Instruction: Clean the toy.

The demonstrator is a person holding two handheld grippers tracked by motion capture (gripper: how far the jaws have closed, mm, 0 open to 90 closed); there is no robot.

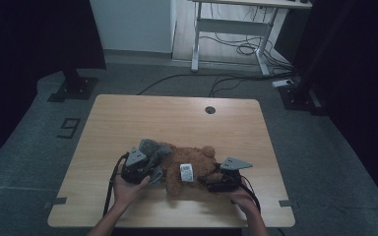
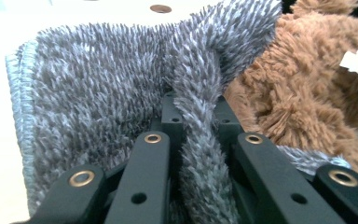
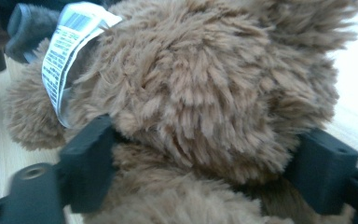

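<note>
A brown teddy bear with a white label lies on the wooden table, near the front. A grey fluffy cloth is bunched against its left side. My left gripper is shut on a raised fold of that cloth, which runs between the jaws of the gripper; the bear lies just to the right. My right gripper comes in from the bear's right. Its jaws sit wide apart and press into the bear's fur on both sides of the gripper. The label hangs at the upper left.
A round cable hole sits near the table's far edge. The table's far half is bare wood. Behind it on the floor are a desk frame with cables and two dark stand bases.
</note>
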